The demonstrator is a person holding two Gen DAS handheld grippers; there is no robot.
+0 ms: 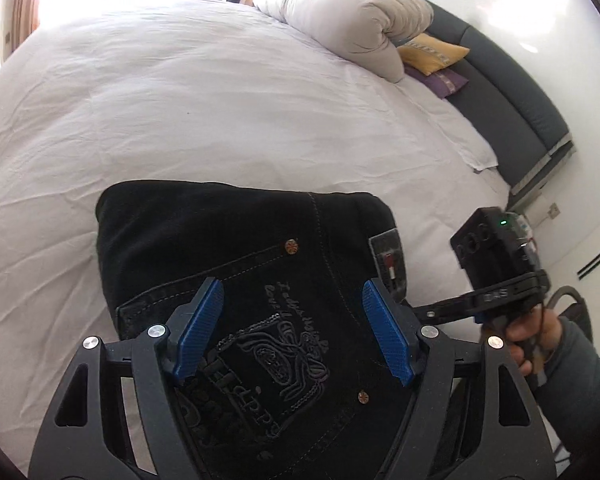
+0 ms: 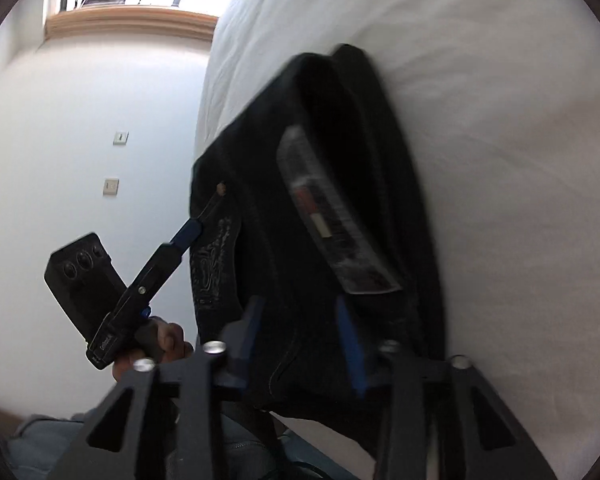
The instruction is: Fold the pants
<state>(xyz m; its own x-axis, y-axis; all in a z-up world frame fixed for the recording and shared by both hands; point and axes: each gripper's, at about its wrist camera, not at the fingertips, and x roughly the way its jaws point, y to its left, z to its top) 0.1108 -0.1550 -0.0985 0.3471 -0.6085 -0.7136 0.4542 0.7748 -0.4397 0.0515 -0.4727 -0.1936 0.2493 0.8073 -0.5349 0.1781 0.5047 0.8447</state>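
1. Pants lie folded into a compact black bundle on the bed, near its edge.
2. Risk: a snagged jaw could drag the top layer and undo the fold.
3. Left gripper hovers tilted down over the pocket, jaws spread, pinching nothing.
4. Right gripper is blurred at the waistband end; jaws look apart, holding nothing.

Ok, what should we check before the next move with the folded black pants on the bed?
1. Pants folded into one compact stack: ok.
2. Left gripper open above the pants, holding nothing: ok.
3. Right gripper free of the fabric: cannot tell; its fingers look apart, but the picture is blurred.
4. Pants lying fully on the bed, not over its edge: cannot tell.
5. Bare sheet beyond the pants: ok.
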